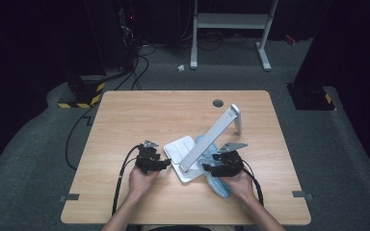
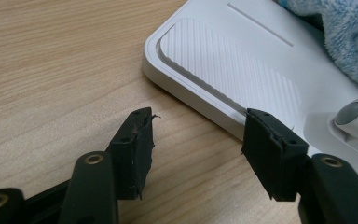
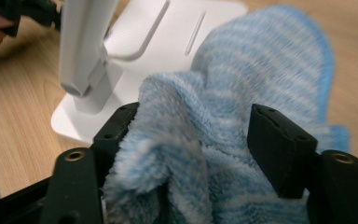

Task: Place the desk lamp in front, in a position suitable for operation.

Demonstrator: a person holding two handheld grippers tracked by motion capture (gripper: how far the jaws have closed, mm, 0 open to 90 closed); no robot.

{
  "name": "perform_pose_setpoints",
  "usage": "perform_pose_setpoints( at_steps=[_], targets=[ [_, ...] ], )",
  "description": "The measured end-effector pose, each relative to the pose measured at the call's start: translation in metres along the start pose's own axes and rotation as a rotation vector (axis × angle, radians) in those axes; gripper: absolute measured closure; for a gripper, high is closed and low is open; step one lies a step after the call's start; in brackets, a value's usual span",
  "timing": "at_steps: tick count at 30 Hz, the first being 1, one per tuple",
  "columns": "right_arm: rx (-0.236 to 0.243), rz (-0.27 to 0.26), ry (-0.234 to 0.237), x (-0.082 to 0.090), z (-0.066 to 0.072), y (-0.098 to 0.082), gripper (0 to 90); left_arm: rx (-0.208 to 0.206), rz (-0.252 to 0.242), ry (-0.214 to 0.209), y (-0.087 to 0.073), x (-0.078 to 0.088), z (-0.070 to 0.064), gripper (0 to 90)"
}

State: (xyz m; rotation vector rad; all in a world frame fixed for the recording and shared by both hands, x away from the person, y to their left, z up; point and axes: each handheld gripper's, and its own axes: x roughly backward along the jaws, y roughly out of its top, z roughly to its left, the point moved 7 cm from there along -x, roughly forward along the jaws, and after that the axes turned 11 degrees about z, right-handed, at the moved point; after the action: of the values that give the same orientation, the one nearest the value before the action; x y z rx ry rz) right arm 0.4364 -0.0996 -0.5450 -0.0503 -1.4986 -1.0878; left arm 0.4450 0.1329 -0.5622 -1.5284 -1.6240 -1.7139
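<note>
A: Start at the left; what does the left gripper do?

B: It sits low over the wooden table, just beside the near-left edge of the white lamp base; in the left gripper view its jaws stand roughly half apart, one fingertip over bare wood, the other right at the base's rim; nothing lies between them, and whether that fingertip touches the rim I cannot tell.

A: And the lamp itself?

B: The base lies flat near the middle of the table; a ribbed pad is set into its top; a silver-white arm rises from the near corner of the base and slants up and away to the right, ending in a bent head.

A: Where is the cloth?

B: The blue-and-white fluffy cloth lies just right of the base, partly over its right edge and running toward the person's side of the table; in the right gripper view it is bunched up in front of the lamp's foot.

A: The right gripper?

B: Its jaws are partly open with a fold of the cloth pushed up between them; the left-hand fingertip is buried in the pile; the right-hand one stands clear of that fold, so it is no firm pinch.
</note>
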Motion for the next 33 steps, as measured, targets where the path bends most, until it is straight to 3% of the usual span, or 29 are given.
perform_pose_setpoints(
  at_steps=[2,4,8,10,13,15,16,17,20,27,30,33],
  targets=[
    [0.004,0.012,0.015,-0.009,0.003,0.003,50.0,-0.005,0.001,-0.002,0.001,-0.001,-0.001,43.4],
    [0.026,-0.009,0.008,-0.015,0.008,0.011,59.3,-0.013,0.016,0.002,0.002,-0.002,-0.002,43.5],
    [0.064,-0.011,-0.003,-0.02,0.017,0.018,63.0,-0.022,0.034,0.019,0.004,-0.002,-0.001,42.1],
    [0.061,-0.023,-0.026,-0.017,0.01,0.017,62.4,-0.032,0.037,0.026,0.004,0.0,-0.002,39.1],
    [-0.001,-0.019,-0.101,-0.006,-0.015,0.006,60.4,-0.066,-0.022,-0.012,0.006,0.015,-0.012,35.0],
    [-0.002,-0.001,-0.141,-0.001,-0.023,0.0,59.8,-0.115,-0.054,-0.017,0.01,0.028,-0.021,33.9],
    [0.003,0.033,-0.176,0.001,-0.03,-0.007,58.5,-0.129,-0.058,-0.021,0.011,0.032,-0.024,33.0],
    [0.002,0.043,-0.18,0.001,-0.033,-0.01,58.0,-0.143,-0.061,-0.028,0.012,0.035,-0.027,32.0],
    [-0.027,0.028,-0.163,0.005,-0.037,-0.018,55.8,-0.191,-0.061,-0.06,0.015,0.04,-0.039,29.6],
    [-0.025,0.039,-0.141,0.007,-0.035,-0.024,49.8,-0.301,-0.01,-0.106,0.015,0.028,-0.064,26.1],
    [-0.025,0.043,-0.133,0.006,-0.033,-0.024,48.2,-0.348,0.021,-0.102,0.016,0.021,-0.074,25.9],
    [-0.016,0.049,-0.115,0.006,-0.03,-0.024,47.5,-0.368,0.035,-0.106,0.02,0.012,-0.079,25.9]
  ],
)
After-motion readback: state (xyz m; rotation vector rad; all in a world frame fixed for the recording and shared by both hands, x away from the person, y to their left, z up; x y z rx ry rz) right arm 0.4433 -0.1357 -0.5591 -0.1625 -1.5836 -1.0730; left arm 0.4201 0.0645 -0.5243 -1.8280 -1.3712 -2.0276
